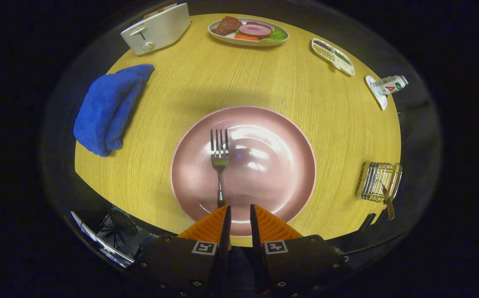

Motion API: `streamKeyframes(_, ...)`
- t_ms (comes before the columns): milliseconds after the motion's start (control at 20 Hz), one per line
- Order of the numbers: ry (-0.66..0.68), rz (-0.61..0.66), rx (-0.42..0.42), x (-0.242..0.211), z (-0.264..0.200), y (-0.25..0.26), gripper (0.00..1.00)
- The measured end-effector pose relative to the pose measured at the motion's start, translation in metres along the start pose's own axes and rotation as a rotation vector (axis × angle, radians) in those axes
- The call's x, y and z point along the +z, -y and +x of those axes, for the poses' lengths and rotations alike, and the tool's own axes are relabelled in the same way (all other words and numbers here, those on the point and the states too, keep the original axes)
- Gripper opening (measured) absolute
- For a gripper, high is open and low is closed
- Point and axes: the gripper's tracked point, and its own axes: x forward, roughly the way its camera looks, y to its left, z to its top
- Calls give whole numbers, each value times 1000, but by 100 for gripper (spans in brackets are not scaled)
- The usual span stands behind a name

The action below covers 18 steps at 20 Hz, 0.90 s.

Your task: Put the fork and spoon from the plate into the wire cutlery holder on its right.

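- The bottle (pixel 389 85), lying on its side at the far right of the table (pixel 181 91), is carrying a label with red and green print; the characters are showing too small to be made out.
- The toaster (pixel 156 29) is bearing a faint line of print along its top edge, too blurred to be read.
- Two square black-and-white coded markers (pixel 204 247) are sitting on the gripper (pixel 240 207), one behind each finger; they are showing patterns, not letters.
- The fingers are standing narrowly apart with nothing between them, over the near rim of the plate (pixel 272 186).
- No other text, brand or number is showing legibly.
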Motion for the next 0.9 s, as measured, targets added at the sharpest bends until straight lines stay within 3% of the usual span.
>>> streamKeyframes(450, -35, -12, 54, -4, 21, -20, 27)
streamKeyframes(900, -67, 4, 53, -7, 35, -17, 27)
